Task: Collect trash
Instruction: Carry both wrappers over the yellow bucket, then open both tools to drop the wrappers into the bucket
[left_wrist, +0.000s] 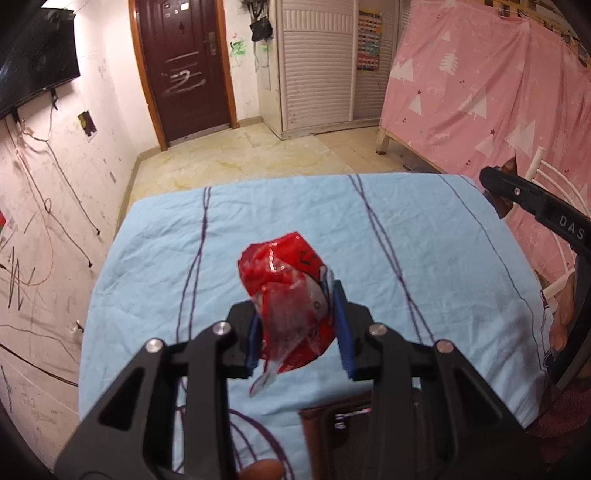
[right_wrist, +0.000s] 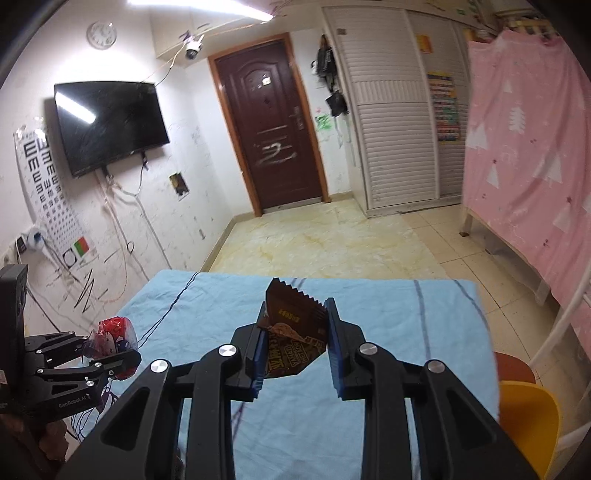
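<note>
My left gripper (left_wrist: 297, 325) is shut on a crumpled red snack wrapper (left_wrist: 284, 280) and holds it above the blue-clothed table (left_wrist: 443, 258). It also shows in the right wrist view (right_wrist: 110, 350) at the left, with the red wrapper (right_wrist: 114, 330) in it. My right gripper (right_wrist: 295, 349) is shut on a brown snack wrapper (right_wrist: 295, 332), its zigzag edge sticking up, held above the table (right_wrist: 406, 332). The right gripper's body (left_wrist: 532, 206) shows at the right edge of the left wrist view.
A dark brown box (left_wrist: 340, 435) lies on the table below my left gripper. A yellow chair (right_wrist: 528, 424) and a red stool (right_wrist: 513, 365) stand right of the table. A pink-curtained bed frame (right_wrist: 535, 166) is at the right, a door (right_wrist: 273, 129) beyond.
</note>
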